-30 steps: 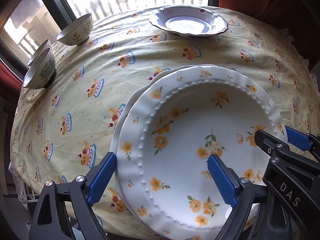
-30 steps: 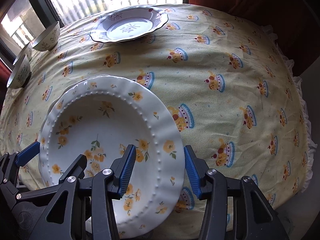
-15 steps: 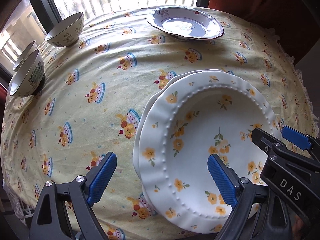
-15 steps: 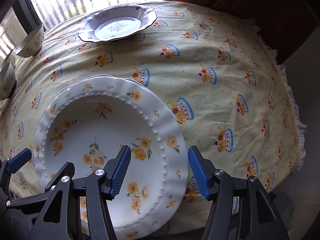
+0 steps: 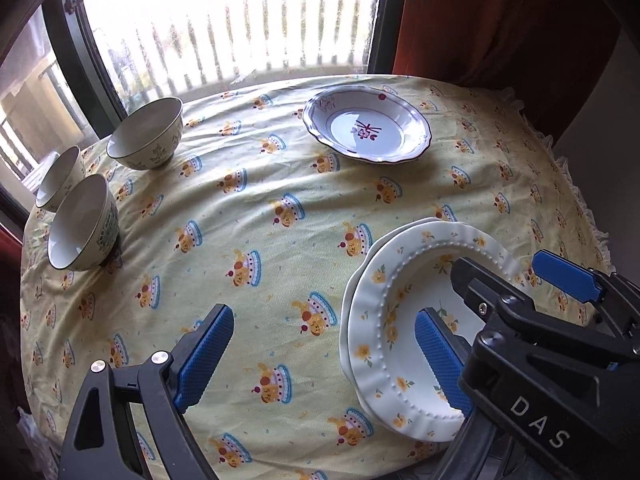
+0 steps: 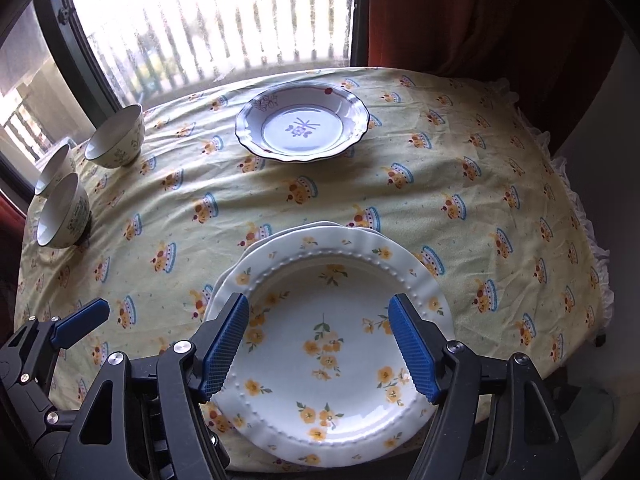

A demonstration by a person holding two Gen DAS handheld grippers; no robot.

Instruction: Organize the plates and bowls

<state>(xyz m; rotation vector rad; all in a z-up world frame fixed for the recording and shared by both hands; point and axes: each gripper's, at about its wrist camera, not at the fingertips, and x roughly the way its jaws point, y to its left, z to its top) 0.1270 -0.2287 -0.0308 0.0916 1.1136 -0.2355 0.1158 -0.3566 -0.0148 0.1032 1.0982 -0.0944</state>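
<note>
At the near edge of the surface (image 6: 460, 184), the right gripper (image 6: 320, 346) hangs with its blue pads spread wide, grasping nothing, above the yellow-flowered plate (image 6: 332, 344). That white plate has a beaded inner ring and a wavy rim, and it sits on a second plate (image 6: 320, 225) of which only a sliver of rim shows at the far side; its near rim overhangs the edge a little. The left gripper (image 5: 324, 354) is likewise released, wide apart, one pad over the bare yellow cloth (image 5: 280, 248) and the other over the stack's left part; whether either gripper touches the plate cannot be told. Farther left, near the window (image 5: 232, 20), three bowls stand upright and hold nothing: the nearest bowl (image 5: 82, 226), a second bowl (image 5: 59, 178) just behind it, and a third bowl (image 5: 146, 133) farther back, apart. Toward the far side lies a lone purple-rimmed plate (image 6: 302, 126) with a scalloped edge and a flower in its middle.
</note>
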